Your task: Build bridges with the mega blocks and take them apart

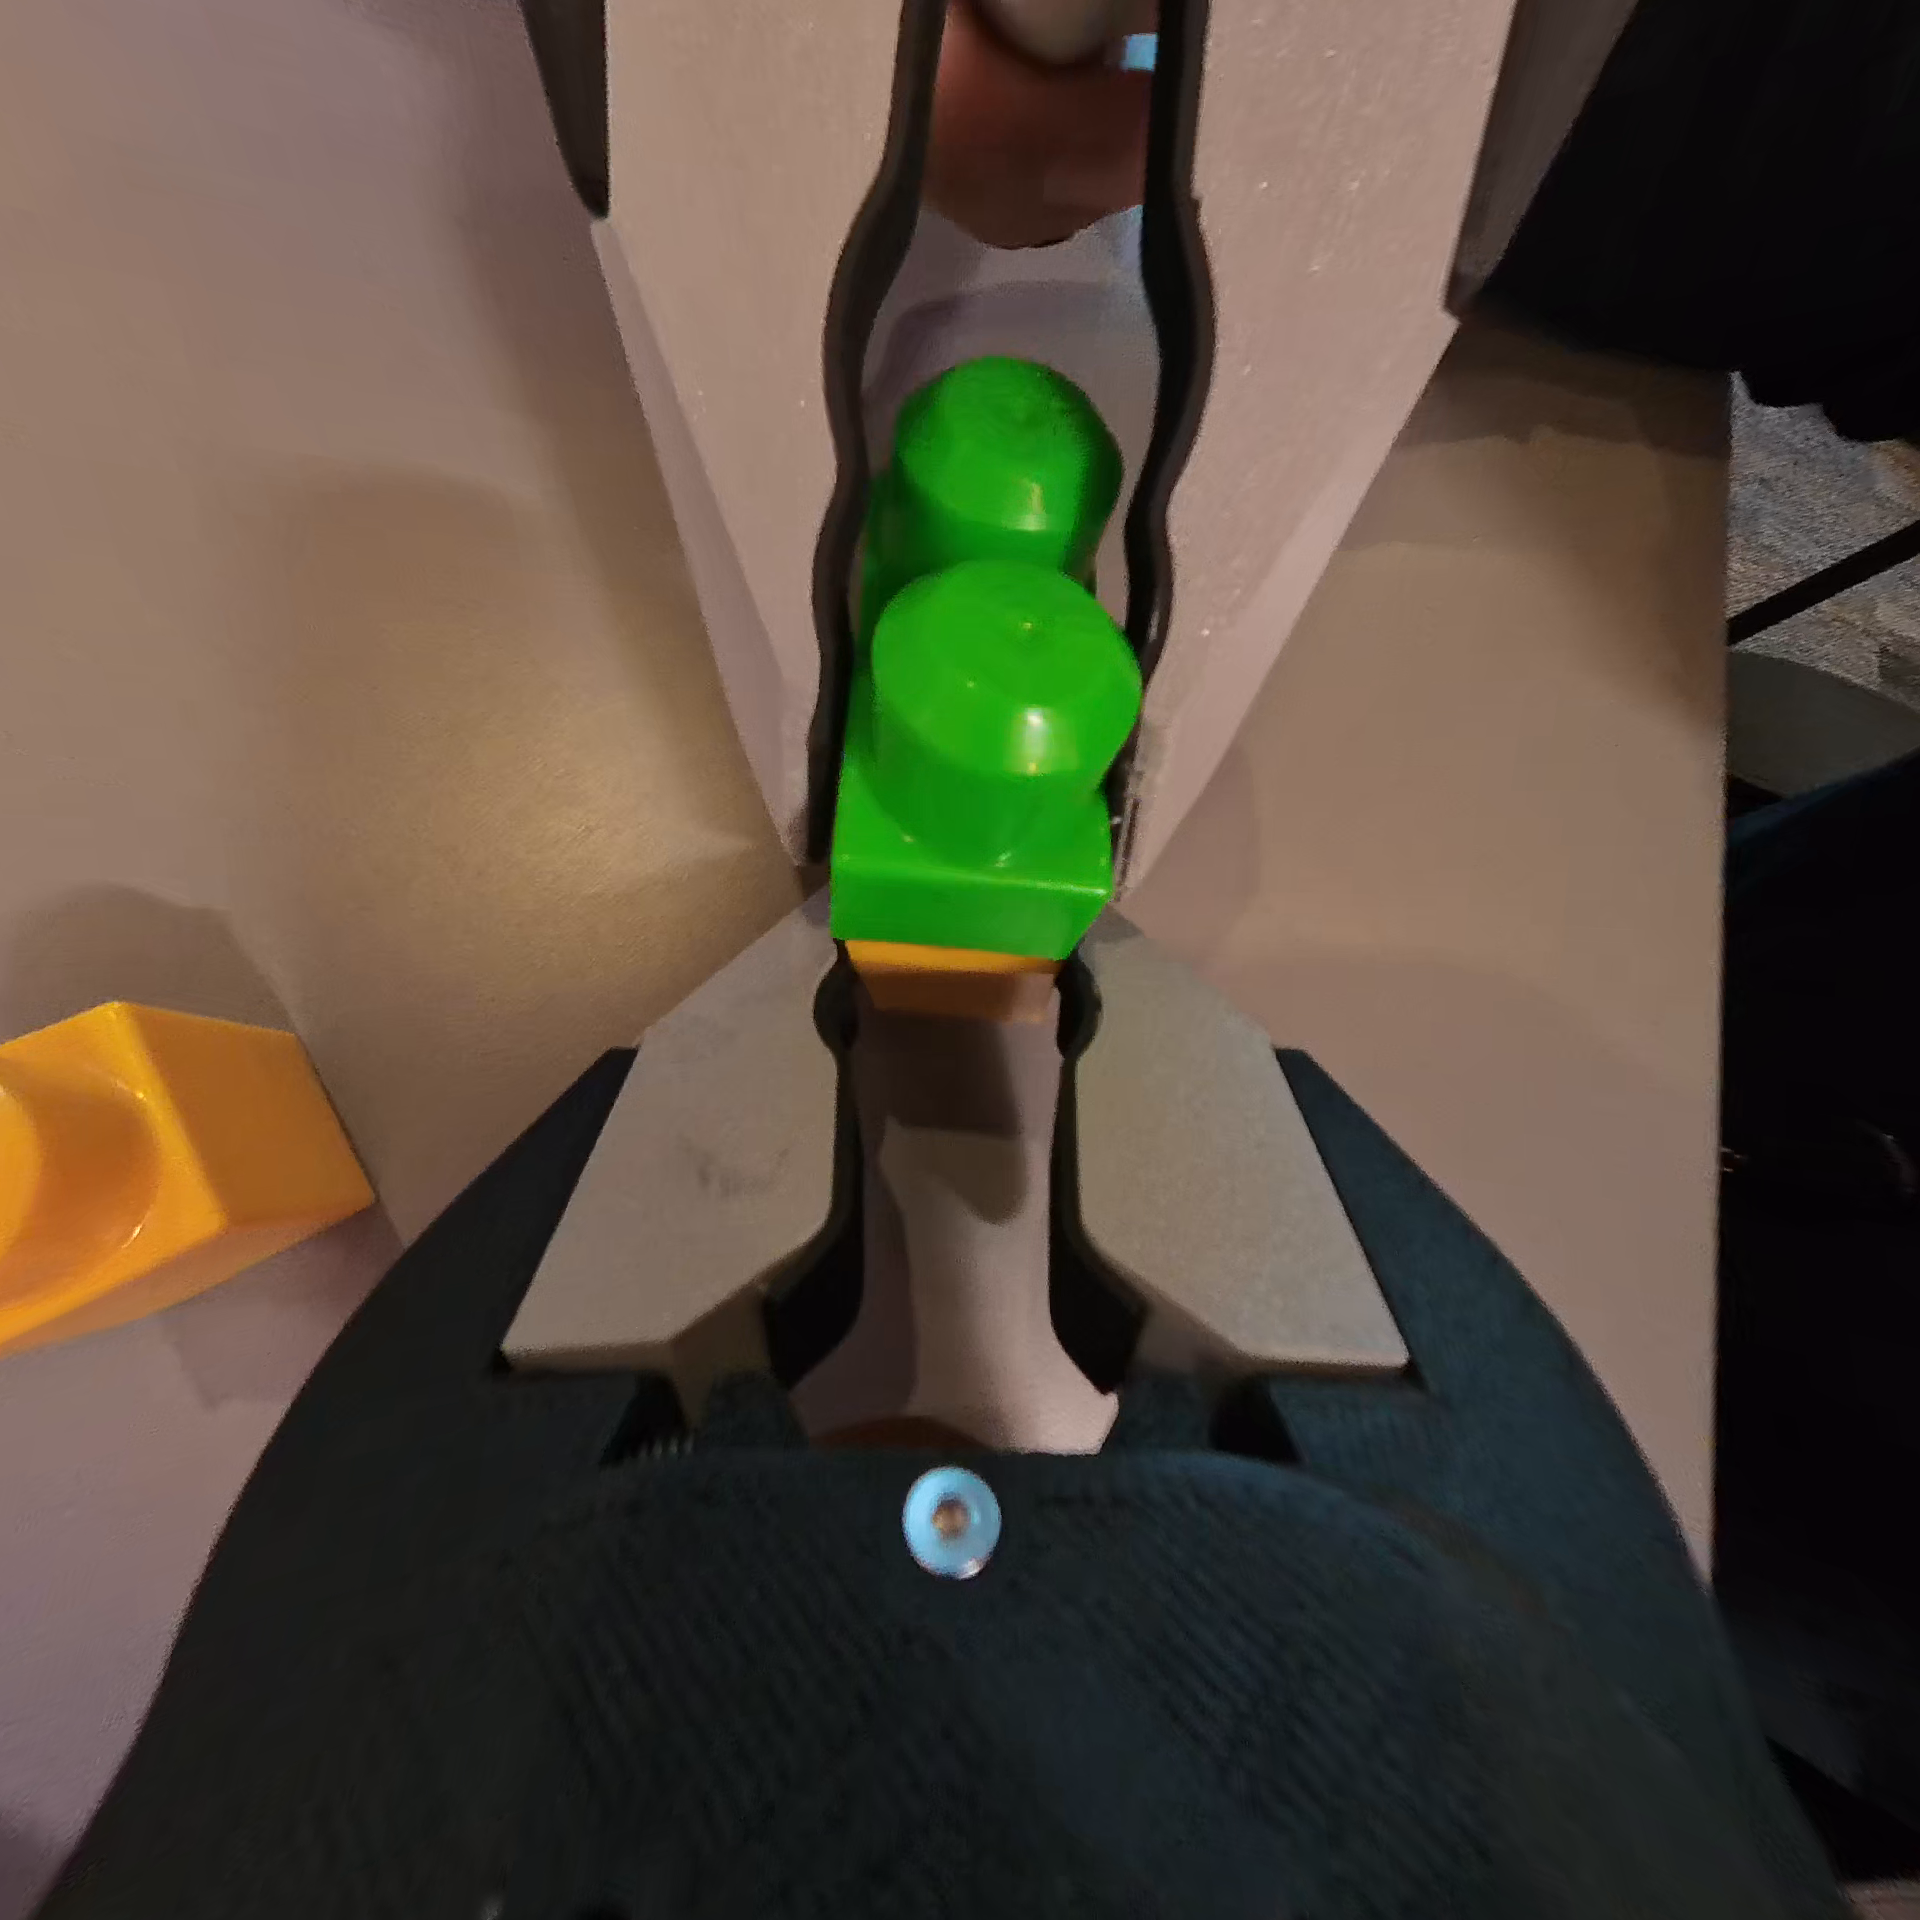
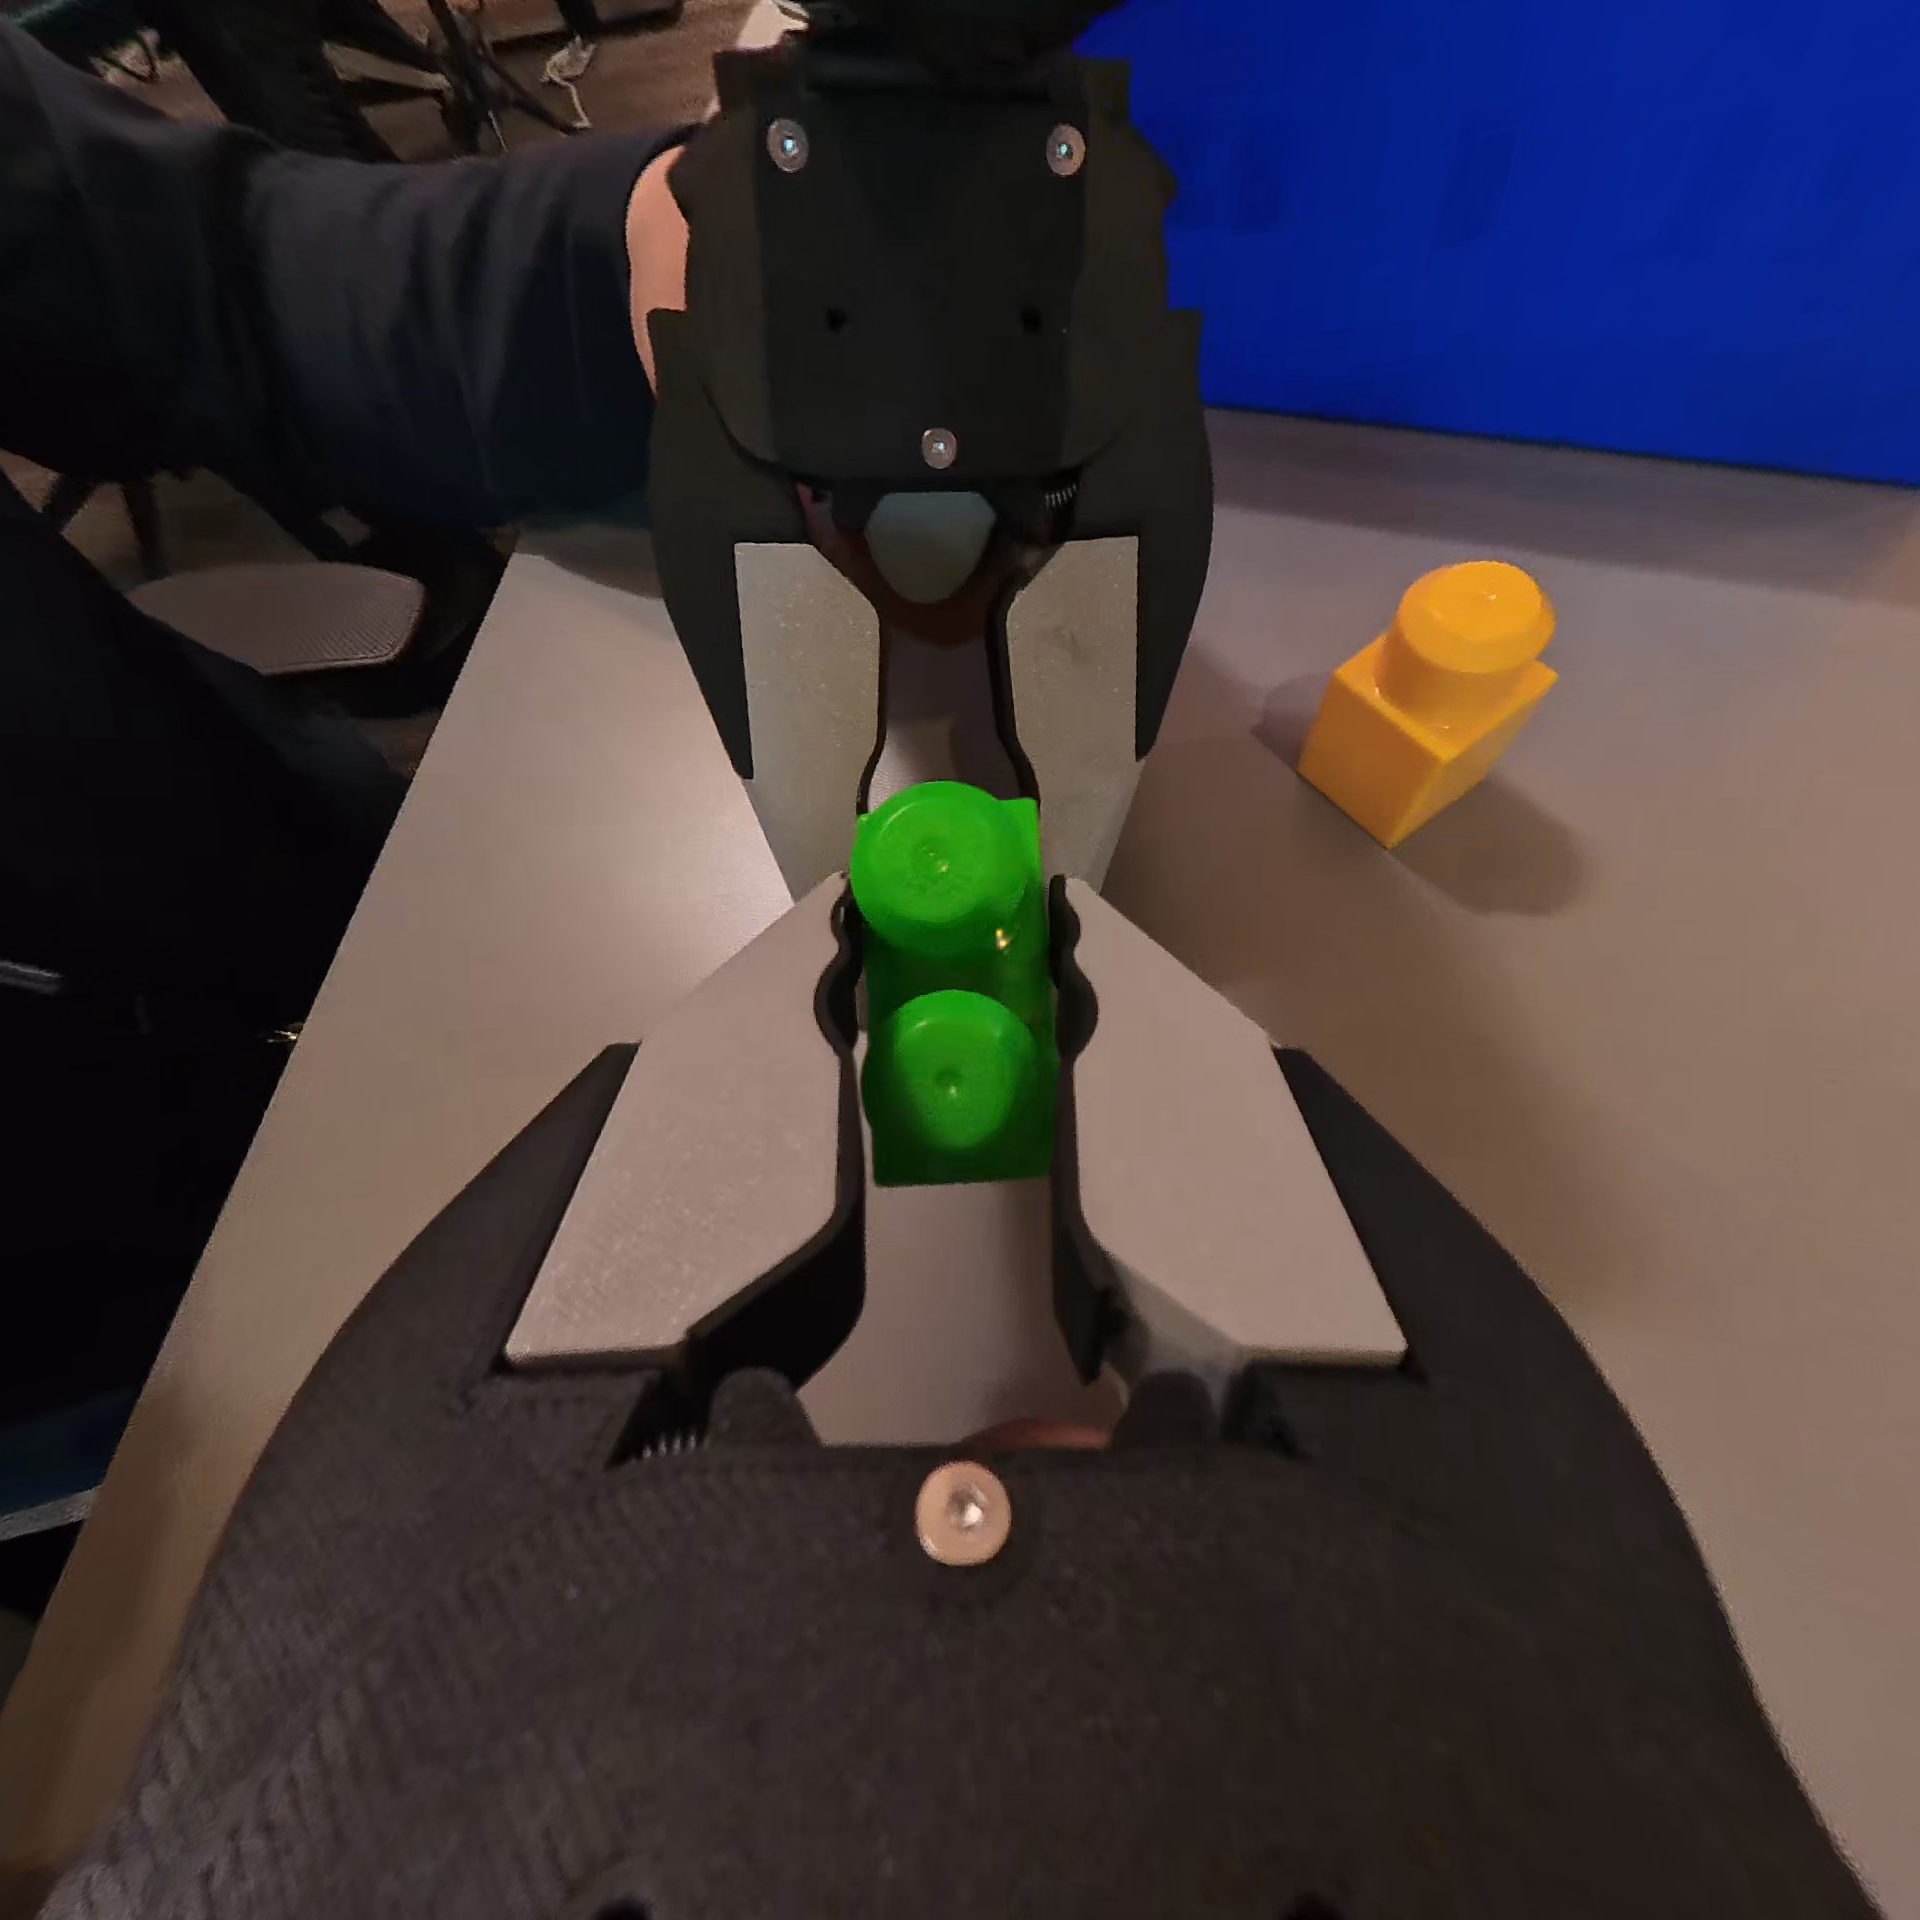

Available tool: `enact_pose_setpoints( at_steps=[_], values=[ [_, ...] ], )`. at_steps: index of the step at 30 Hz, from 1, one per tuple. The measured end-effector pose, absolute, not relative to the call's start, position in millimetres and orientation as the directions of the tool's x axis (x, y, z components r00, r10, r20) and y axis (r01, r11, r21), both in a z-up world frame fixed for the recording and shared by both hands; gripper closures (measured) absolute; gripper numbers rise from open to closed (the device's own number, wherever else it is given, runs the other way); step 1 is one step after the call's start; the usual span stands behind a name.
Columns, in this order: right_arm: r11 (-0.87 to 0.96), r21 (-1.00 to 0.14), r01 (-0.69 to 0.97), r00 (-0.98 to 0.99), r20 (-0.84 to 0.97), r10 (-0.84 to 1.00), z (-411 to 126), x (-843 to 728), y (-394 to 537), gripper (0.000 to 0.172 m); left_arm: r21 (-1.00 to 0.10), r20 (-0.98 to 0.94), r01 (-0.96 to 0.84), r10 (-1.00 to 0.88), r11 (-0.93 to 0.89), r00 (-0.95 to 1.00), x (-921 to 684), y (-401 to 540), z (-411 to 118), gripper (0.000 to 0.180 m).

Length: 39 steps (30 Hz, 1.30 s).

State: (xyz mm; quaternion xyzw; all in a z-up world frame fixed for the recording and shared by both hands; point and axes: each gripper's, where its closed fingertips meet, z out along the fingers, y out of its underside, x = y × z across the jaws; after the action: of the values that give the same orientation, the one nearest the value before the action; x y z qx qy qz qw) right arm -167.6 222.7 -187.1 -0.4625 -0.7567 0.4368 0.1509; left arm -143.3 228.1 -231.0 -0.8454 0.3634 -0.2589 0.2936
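Note:
A green two-stud block point(image 1: 987, 727) sits on top of an orange block point(image 1: 951, 982), of which only a thin edge shows under the green one. My left gripper point(image 1: 956, 992) is shut on that orange block, with a pad on each side. My right gripper point(image 1: 977, 831) comes from the opposite side, and its black pads clamp the green block. In the right wrist view the right gripper point(image 2: 954, 961) grips the green block point(image 2: 956, 1039) by its sides. The left gripper point(image 2: 940, 790) faces it from behind the block. The orange block is hidden there.
A second orange one-stud block point(image 2: 1429, 696) stands on the grey table point(image 2: 1558, 1143) to the right; it also shows in the left wrist view point(image 1: 156, 1164). A blue wall point(image 2: 1558, 208) is behind. A dark sleeve point(image 2: 312, 312) and the table's edge are at left.

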Motion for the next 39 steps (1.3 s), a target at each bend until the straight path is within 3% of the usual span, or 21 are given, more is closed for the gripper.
enact_pose_setpoints(
  at_steps=[7, 11, 19, 27, 31, 39],
  values=[
    [0.088, -0.786, 0.612, -0.491, -0.291, 0.821, -183.9, -169.2, 224.6, 0.140, -0.705, 0.212, -0.442, -0.759, -0.555, 0.615, -146.6, 231.4, -224.6, 0.146],
    [0.267, -0.761, 0.591, -0.552, -0.141, 0.822, -189.5, -161.2, 219.1, 0.140, -0.685, 0.213, -0.483, -0.783, -0.546, 0.584, -140.7, 223.1, -227.5, 0.147],
    [0.393, -0.692, 0.605, -0.625, -0.108, 0.773, -195.9, -144.1, 206.0, 0.141, -0.663, 0.258, -0.527, -0.823, -0.531, 0.505, -125.0, 206.5, -231.2, 0.147],
    [0.204, -0.682, 0.702, -0.508, -0.279, 0.815, -192.3, -149.4, 213.1, 0.140, -0.655, 0.131, -0.557, -0.802, -0.511, 0.582, -133.6, 220.3, -227.9, 0.148],
    [0.260, -0.690, 0.676, -0.534, -0.216, 0.817, -185.7, -144.8, 213.5, 0.140, -0.674, 0.163, -0.536, -0.809, -0.509, 0.565, -127.5, 220.1, -220.1, 0.147],
    [0.112, -0.757, 0.644, -0.519, -0.325, 0.791, -183.8, -150.4, 224.1, 0.140, -0.733, 0.229, -0.424, -0.780, -0.532, 0.582, -132.5, 229.7, -215.6, 0.147]
  ],
)
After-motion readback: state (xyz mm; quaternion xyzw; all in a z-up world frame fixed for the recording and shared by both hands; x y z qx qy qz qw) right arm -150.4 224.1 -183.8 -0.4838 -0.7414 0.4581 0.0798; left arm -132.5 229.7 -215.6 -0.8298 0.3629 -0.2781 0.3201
